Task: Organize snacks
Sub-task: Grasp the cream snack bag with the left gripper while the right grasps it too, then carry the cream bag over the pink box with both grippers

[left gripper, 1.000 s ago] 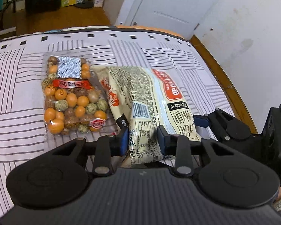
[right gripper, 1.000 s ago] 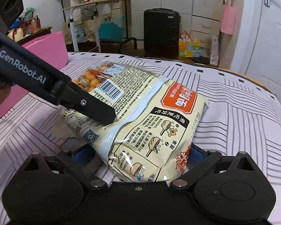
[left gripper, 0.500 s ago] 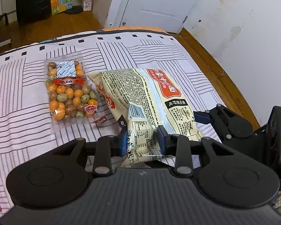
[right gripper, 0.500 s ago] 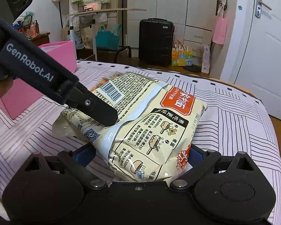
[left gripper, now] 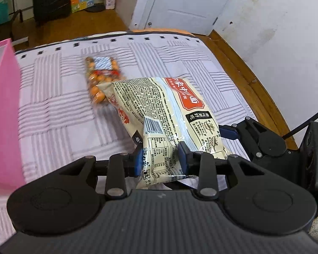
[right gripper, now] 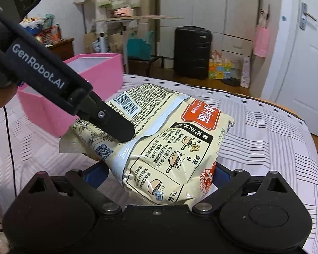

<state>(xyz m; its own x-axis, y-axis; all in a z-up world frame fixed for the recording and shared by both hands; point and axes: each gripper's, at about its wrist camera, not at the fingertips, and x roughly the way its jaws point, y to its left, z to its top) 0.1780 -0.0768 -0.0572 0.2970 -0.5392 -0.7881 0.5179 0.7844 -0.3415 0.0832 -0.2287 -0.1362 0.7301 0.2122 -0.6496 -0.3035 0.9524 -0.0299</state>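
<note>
Big noodle bag point(left gripper: 169, 114) pinched in the left gripper point(left gripper: 160, 160), its wide end squeezed inside the right gripper point(right gripper: 159, 175), pink box point(right gripper: 99, 72) behind

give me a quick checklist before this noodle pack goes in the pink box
1. Left hand-held gripper pinches the end of the cream plastic noodle pack: ok.
2. Right hand-held gripper clamps the pack's wide end: ok.
3. Pack lifted clear of the striped bedspread: ok.
4. Open pink rectangular box has room inside: cannot tell, its floor is hidden.
5. Clear bag of orange and green coated nuts lies out of the path: ok.
</note>
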